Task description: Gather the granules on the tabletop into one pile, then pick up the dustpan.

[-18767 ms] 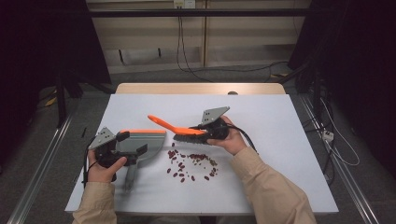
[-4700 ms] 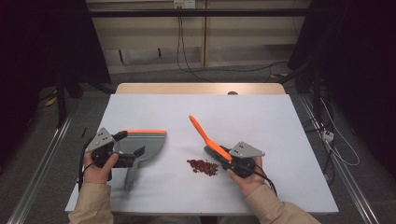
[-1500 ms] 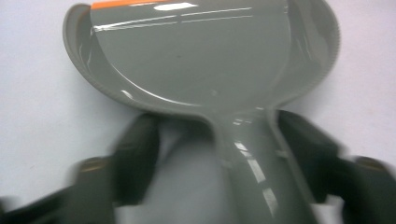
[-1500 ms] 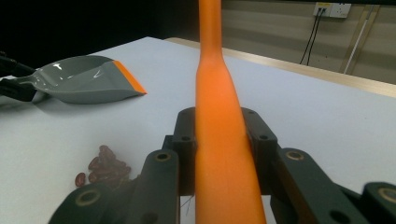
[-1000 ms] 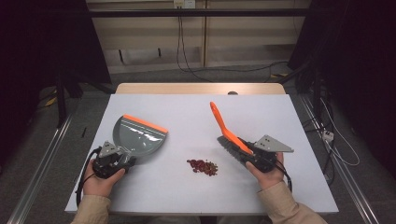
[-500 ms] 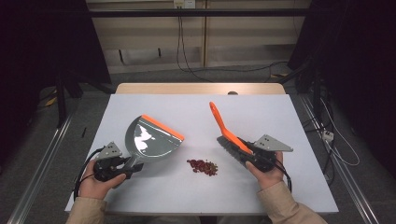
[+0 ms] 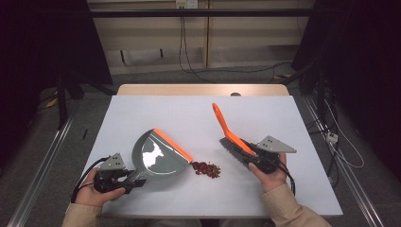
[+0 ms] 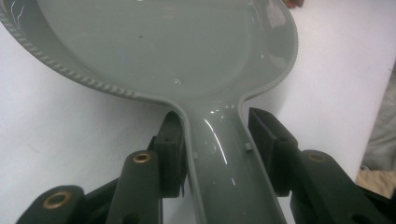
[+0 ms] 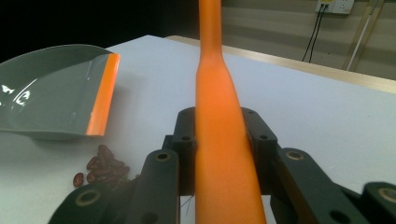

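A grey dustpan (image 7: 158,158) with an orange lip (image 7: 173,144) lies on the white table, its lip just left of a small pile of dark red beans (image 7: 206,169). My left gripper (image 7: 124,178) is shut on the dustpan's handle (image 8: 224,158), with a jaw on each side of it. To the right of the beans, my right gripper (image 7: 250,154) is shut on an orange brush (image 7: 227,131). Its handle (image 9: 217,116) points up and away, and its dark bristles (image 7: 231,150) hang close above the table. The lip (image 9: 101,93) and beans (image 9: 103,165) also appear in the right gripper view.
The white table (image 7: 189,113) has bare room behind the dustpan and brush. Its wooden far edge (image 7: 203,90) borders a dark floor with cables (image 7: 189,52). Metal rails (image 7: 42,165) run along both sides of the table.
My left gripper has swung the dustpan right and turned it, so that its orange lip now sits beside the beans. The right gripper and brush have hardly moved.
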Tool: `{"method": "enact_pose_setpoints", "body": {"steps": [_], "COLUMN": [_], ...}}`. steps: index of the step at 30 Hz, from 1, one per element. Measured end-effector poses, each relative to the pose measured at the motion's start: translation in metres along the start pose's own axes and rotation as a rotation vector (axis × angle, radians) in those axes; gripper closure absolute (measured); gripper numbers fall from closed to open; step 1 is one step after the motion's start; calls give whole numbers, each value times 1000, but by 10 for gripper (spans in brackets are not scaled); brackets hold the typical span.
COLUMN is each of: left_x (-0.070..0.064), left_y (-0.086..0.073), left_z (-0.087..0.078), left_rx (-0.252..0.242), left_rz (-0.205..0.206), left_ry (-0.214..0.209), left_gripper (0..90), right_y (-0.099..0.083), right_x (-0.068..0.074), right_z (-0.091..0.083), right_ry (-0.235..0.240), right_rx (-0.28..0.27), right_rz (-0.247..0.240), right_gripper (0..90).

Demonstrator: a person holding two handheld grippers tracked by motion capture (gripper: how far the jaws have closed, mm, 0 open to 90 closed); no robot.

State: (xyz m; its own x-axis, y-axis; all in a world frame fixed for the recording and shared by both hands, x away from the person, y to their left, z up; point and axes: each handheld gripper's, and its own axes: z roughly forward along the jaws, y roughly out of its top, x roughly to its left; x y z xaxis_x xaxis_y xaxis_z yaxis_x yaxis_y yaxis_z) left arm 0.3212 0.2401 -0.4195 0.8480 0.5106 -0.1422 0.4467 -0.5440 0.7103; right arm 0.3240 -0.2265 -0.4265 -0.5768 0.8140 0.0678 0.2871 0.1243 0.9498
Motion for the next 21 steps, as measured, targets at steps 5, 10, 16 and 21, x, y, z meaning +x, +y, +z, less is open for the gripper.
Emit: {"method": "enact_pose_setpoints", "body": {"steps": [5, 10, 16, 21], "left_x": [1, 6, 13, 14], "left_y": [-3, -8, -16, -17], "left_z": [0, -2, 1, 1], "left_rx": [14, 31, 60, 83], "left_rz": [0, -14, -31, 7], "left_ry": [-24, -36, -24, 22], "left_gripper": [589, 585, 578, 509], "right_y": [0, 0, 1, 1], "right_x": [0, 1, 0, 0], "right_z": [2, 3, 3, 2], "right_ry": [2, 4, 0, 3], "right_rx": [3, 6, 0, 2], "right_rz": [0, -1, 0, -1], "right_gripper": [710, 710, 710, 710]}}
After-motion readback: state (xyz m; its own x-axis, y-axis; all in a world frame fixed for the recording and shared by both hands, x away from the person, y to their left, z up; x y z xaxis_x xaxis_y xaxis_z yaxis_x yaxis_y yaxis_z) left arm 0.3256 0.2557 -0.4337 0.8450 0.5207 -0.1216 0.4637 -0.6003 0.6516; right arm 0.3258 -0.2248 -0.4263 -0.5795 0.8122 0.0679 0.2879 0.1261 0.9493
